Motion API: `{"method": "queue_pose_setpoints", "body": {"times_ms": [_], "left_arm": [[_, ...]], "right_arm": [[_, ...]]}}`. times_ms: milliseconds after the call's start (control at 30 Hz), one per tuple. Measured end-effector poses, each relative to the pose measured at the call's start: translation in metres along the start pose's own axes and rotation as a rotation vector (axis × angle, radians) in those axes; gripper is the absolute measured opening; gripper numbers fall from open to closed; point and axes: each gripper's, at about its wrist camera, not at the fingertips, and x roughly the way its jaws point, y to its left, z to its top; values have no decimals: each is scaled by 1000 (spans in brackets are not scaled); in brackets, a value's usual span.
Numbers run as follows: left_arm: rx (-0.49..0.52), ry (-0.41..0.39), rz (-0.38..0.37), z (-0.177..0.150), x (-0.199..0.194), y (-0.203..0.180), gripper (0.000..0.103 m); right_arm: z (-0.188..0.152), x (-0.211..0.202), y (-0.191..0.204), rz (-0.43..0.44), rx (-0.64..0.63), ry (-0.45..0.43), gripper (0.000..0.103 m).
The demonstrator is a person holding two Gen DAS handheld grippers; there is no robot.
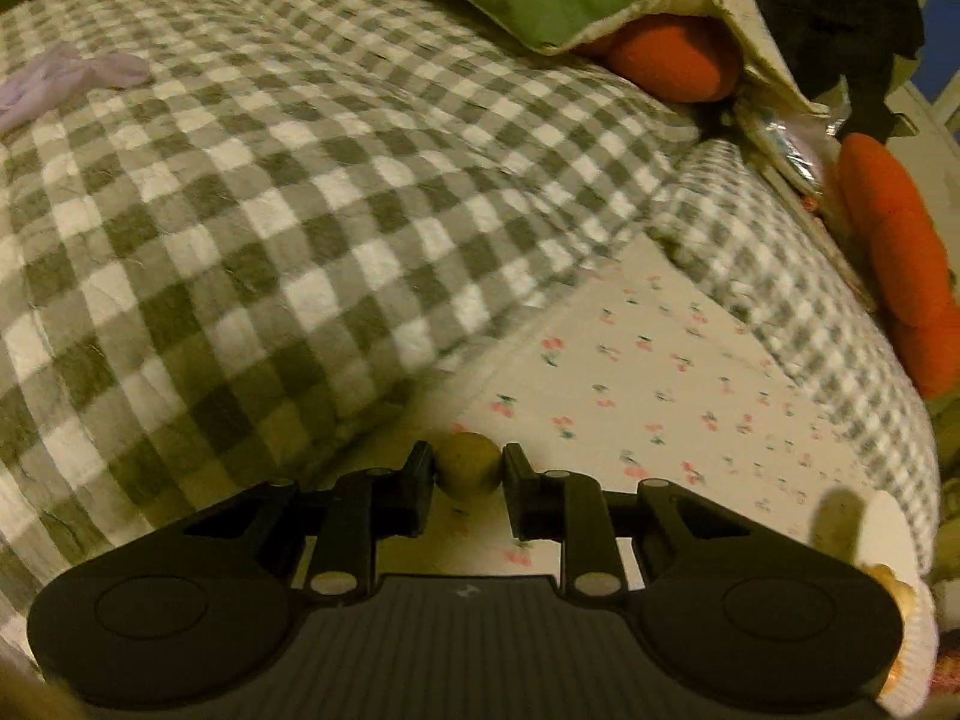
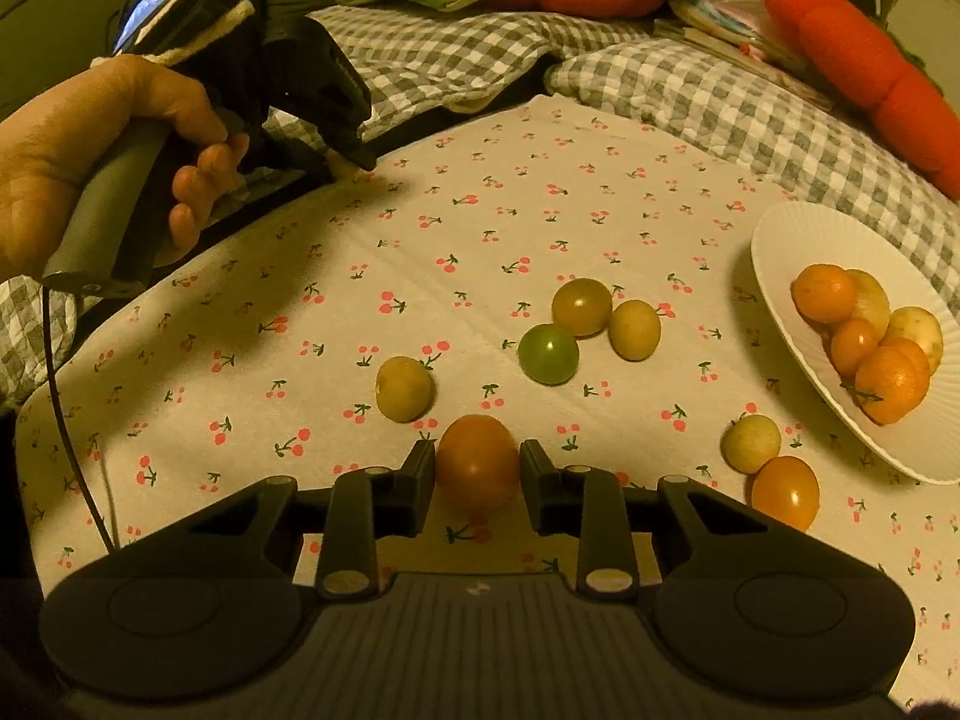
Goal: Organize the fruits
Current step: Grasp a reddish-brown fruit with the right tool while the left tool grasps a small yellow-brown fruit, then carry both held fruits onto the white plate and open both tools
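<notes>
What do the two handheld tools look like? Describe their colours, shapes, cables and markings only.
Both are matte black plastic. The right tool has two blocky fingers on jointed linkage bars with pale round pins, broad rounded lobes either side and a ribbed centre panel bearing a small pale mark. The left tool matches. Seen from the right wrist, the left tool has a grey grip handle, a thin black cable and cream cord.

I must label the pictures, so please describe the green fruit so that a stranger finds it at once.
On the cherry-print cloth, left of the white plate, three small fruits lie clustered. The green fruit is the nearest and leftmost of them, the only green one; its neighbours are brownish and yellow.
</notes>
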Motion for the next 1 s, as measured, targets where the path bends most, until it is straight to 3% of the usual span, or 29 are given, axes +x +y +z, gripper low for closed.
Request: {"method": "queue_pose_setpoints", "body": {"times_ms": [433,667,1000], "left_arm": [[172,15,-198,-17,-30,-56,9],[290,-6,-233,-25,-42,-82,9],[374,-25,-256,-35,-49,-97,9]], "right_arm": [[4,-10,-14,-2,45,-38,28],[9,-23,-31,5,100,-85,28],[14,-63,-82,-27,249,-203,28]]}}
